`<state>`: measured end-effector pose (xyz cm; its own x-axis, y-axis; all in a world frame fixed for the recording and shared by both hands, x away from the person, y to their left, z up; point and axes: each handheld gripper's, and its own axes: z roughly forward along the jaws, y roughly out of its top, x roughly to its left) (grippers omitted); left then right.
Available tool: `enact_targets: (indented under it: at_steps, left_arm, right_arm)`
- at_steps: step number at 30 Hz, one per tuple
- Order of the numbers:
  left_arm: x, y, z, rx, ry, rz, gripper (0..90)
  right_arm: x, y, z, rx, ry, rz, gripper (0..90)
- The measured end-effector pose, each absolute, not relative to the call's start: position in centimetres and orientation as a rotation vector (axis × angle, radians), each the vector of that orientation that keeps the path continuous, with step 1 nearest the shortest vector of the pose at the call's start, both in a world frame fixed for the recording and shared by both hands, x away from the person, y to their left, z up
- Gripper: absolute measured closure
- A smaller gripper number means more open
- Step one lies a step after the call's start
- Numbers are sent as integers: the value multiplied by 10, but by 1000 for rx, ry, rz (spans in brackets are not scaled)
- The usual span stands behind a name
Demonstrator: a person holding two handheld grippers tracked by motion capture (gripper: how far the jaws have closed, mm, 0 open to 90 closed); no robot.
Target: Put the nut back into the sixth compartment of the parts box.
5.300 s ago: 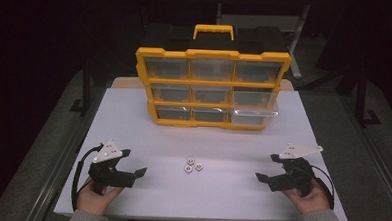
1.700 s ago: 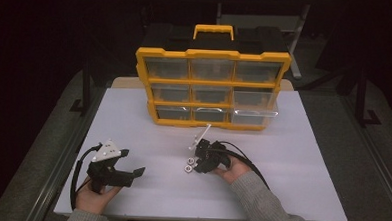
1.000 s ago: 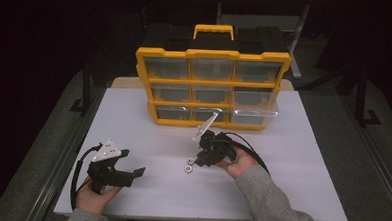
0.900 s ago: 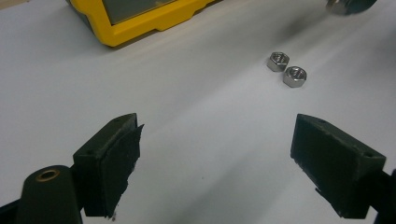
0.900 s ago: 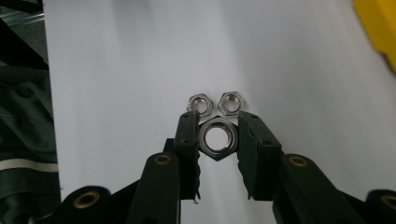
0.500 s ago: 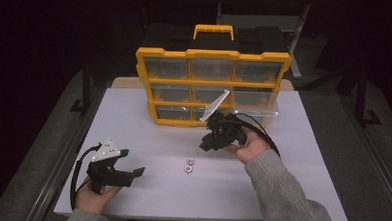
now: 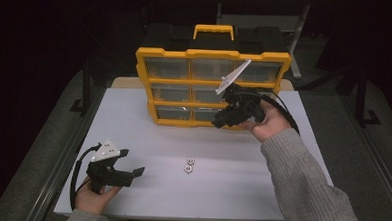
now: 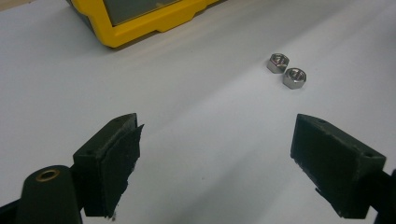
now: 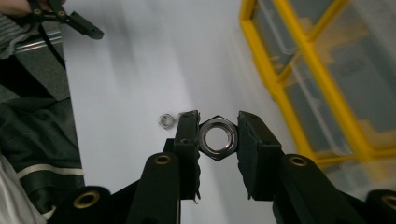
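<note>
a white tabletop [image 7: 260, 193] seen from above, with dark floor beyond its left, right and near edges. a yellow drawer organizer [image 7: 185, 90] stands upright toward the far edge, its clear drawers facing the person, leaving a broad bare stretch of white between it and the near edge. two loose hex nuts [image 7: 188, 164] lie side by side, touching or nearly so, in the middle of that stretch, well apart from the organizer and from both hands.

the left gripper [image 7: 131, 173] rests low near the front-left corner, held in the left hand [image 7: 92, 196] close to the near edge, and points right toward the nuts. in the left gripper view its jaws stand wide apart with nothing between them, only bare tabletop.

the right gripper [image 7: 218, 123] is raised just in front of the organizer's lower right drawers, held in the right hand [image 7: 266, 121], with a grey-sleeved forearm reaching up from the bottom right. it is tilted, its grey plate angled upward. in the right gripper view the jaws are closed on a held hex nut [image 9: 217, 138], pinched by two opposite sides so its hole faces the camera. how near the nut sits to the drawer fronts is hard to judge.
</note>
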<state>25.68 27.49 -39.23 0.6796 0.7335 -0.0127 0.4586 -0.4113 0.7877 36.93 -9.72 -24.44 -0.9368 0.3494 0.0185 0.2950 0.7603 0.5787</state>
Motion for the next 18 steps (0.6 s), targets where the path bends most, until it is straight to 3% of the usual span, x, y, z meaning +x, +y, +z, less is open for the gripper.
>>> enact_targets:
  at_steps: [8, 18]
  left_arm:
    - [257, 275, -392, 2081, 913, 429, 153]
    - [257, 275, -392, 2071, 918, 430, 153]
  right_arm:
    - [381, -121, -220, 637, 2811, 909, 690]
    - [401, -151, -218, 787, 2761, 879, 690]
